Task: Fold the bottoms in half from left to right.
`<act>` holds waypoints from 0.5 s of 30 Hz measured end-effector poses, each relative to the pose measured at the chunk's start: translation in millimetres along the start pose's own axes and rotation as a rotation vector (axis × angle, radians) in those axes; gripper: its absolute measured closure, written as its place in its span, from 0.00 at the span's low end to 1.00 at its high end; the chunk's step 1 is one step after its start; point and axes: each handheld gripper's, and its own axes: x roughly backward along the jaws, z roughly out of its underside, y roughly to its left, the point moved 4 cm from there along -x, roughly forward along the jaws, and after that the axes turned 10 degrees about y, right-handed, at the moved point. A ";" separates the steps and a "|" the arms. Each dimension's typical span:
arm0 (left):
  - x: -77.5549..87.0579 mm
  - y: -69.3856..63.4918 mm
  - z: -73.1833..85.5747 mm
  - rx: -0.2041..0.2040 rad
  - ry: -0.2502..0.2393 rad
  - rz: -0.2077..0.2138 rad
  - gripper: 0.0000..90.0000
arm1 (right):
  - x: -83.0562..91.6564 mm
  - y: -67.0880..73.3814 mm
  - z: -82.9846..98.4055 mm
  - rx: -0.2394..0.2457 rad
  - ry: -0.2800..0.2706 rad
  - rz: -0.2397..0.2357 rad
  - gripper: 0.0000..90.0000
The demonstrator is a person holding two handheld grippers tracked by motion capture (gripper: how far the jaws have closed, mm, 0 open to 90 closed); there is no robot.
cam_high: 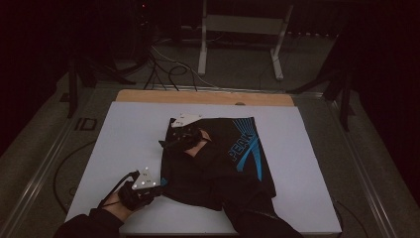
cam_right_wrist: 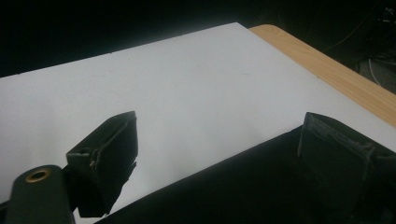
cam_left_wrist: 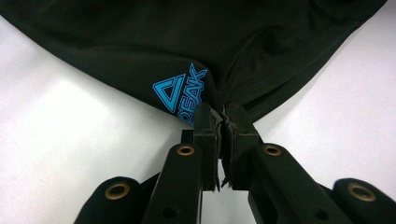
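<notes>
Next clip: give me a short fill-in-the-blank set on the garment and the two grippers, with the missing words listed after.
1. The left gripper is shut on a corner of the black garment, beside a logo printed in the colour ____.
2. The right gripper has its jaws ____, straddling the garment's edge.
3. The garment lies on a ____ board.
4. Past the far side of the board shows a strip of ____ tabletop.

Missing words: blue; open; white; wooden
</notes>
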 end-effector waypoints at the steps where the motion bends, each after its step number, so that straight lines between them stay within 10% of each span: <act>1: 0.3 0.1 -0.4 -0.001 -0.001 -0.001 0.95 | -1.5 -0.1 -0.2 -0.001 -0.001 -0.005 0.13; 15: 5.2 -3.8 -4.2 -0.024 -0.021 -0.012 0.96 | -29.4 -7.3 2.1 -0.024 0.050 0.020 0.16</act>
